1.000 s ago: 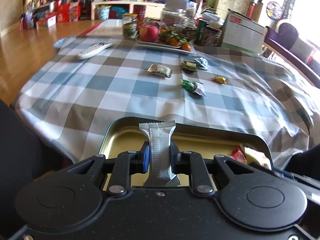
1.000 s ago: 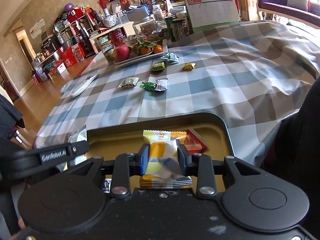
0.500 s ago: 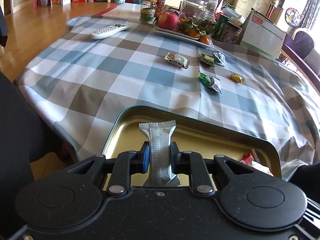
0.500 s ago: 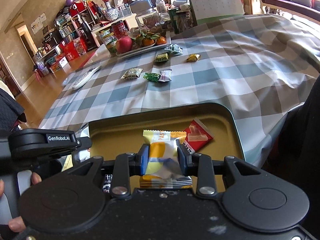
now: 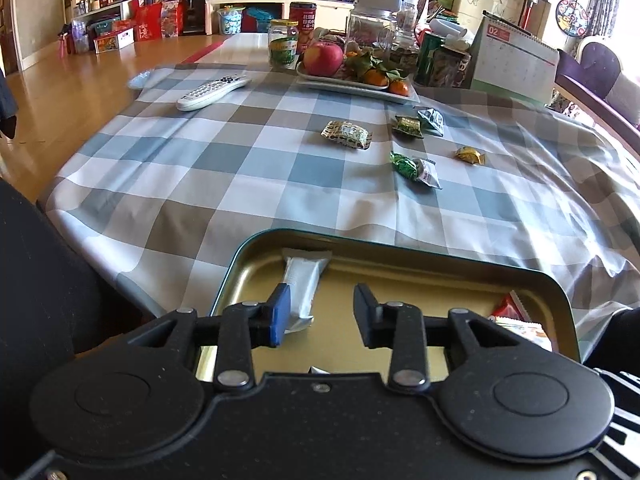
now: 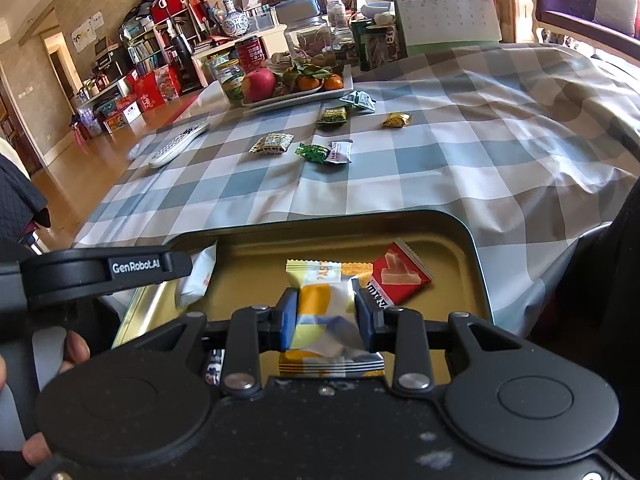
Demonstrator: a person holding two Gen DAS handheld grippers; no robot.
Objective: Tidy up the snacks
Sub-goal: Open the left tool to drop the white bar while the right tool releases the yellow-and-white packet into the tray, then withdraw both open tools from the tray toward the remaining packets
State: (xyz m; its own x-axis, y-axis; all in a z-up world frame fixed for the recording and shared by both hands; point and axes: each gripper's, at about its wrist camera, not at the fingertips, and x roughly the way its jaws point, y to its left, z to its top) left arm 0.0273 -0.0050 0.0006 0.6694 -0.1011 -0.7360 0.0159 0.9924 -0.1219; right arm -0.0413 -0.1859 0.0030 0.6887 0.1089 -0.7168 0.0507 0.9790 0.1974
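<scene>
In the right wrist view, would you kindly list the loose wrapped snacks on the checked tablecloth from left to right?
Pale patterned wrapped snack → dark green foil candy → white wrapped candy → gold wrapped candy. The green-and-yellow packet and the silver-green packet near the fruit plate overlap these in horizontal position, so they are left out.

Silver snack bar [image 5: 302, 286] lies tilted in gold tin [image 5: 440, 276].

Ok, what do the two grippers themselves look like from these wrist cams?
Both look alike: matte black bodies with two round discs, black linkage bars with silver rivets, and black fingers faced with blue pads. The left gripper shows this in its own view; the right gripper matches. In the right view, the left gripper's black side reads "GenRobot.AI" in white.
</scene>
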